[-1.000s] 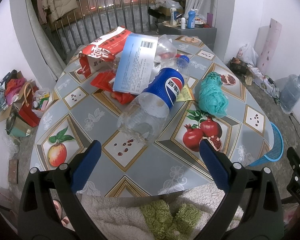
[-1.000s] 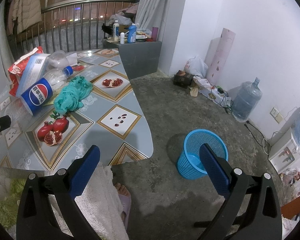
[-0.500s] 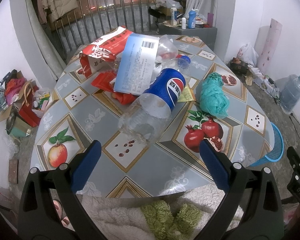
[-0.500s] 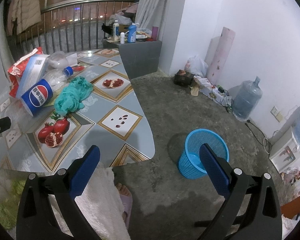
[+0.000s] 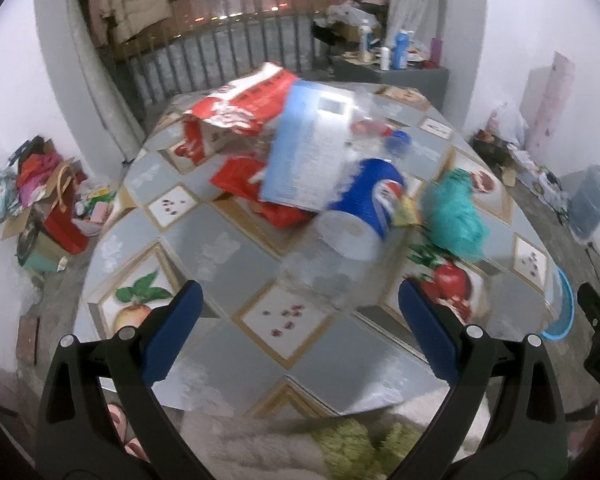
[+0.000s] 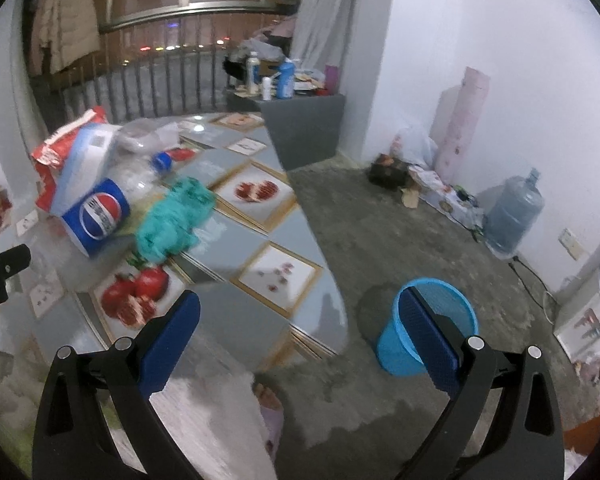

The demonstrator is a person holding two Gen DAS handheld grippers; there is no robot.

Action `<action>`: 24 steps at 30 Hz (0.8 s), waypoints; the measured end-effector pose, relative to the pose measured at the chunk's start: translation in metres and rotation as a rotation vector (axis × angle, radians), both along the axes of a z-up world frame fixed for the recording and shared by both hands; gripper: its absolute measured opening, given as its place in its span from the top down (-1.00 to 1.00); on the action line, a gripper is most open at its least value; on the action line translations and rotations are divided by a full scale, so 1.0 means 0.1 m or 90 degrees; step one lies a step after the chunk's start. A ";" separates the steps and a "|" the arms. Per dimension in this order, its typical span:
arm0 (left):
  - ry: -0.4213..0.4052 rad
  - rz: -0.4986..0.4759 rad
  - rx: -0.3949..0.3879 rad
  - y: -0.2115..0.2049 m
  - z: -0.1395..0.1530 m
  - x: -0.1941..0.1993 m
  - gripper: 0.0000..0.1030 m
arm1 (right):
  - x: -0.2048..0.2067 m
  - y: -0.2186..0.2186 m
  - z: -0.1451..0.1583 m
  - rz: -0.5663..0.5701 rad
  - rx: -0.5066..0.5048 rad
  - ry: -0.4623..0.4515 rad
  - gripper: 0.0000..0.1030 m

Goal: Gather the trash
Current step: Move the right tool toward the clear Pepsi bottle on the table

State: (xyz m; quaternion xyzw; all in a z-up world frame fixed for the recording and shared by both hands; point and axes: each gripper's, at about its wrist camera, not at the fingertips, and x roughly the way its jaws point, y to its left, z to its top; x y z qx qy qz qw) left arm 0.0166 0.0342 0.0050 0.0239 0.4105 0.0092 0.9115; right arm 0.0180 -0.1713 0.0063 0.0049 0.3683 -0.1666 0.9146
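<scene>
Both tongs on the move, nothing grabbed yet

Left gripper point(image 5: 298, 310) and right gripper point(image 6: 300, 320) are both spread wide and empty, and both views have just gone blurry, so I'd guess the reach is starting. Past the left gripper lies the Pepsi bottle point(image 5: 358, 210) on the fruit-print table point(image 5: 228, 248), teal bag point(image 5: 454, 210) beside it, red wrappers point(image 5: 240, 114) behind. Blue basket point(image 6: 428, 328) on the concrete floor beside the table.

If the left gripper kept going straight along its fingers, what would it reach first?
Probably the clear plastic Pepsi bottle, whose see-through base end lies nearest between the open fingers of the left gripper. Only bare tabletop shows before it, though blur makes depth uncertain.
</scene>
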 end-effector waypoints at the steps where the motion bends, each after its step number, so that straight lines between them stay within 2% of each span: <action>1: 0.002 0.006 -0.003 0.05 0.00 0.02 -0.83 | 0.07 0.03 -0.02 0.011 0.008 0.004 -0.88; 8: 0.032 0.037 -0.003 0.34 -0.08 0.19 -0.83 | 0.57 0.19 -0.35 0.057 0.067 0.065 -0.88; 14: 0.054 0.017 -0.002 0.40 -0.18 0.32 -0.83 | 0.86 0.27 -0.67 0.070 0.086 0.135 -0.88; 17: 0.046 0.007 -0.008 0.42 -0.19 0.35 -0.83 | 0.91 0.26 -0.81 0.070 0.090 0.172 -0.88; 19: 0.044 0.002 -0.011 0.43 -0.19 0.38 -0.83 | 0.90 0.23 -0.84 0.066 0.109 0.167 -0.88; 24: 0.041 -0.009 -0.021 0.47 -0.20 0.43 -0.83 | 0.86 0.23 -0.85 0.069 0.102 0.153 -0.88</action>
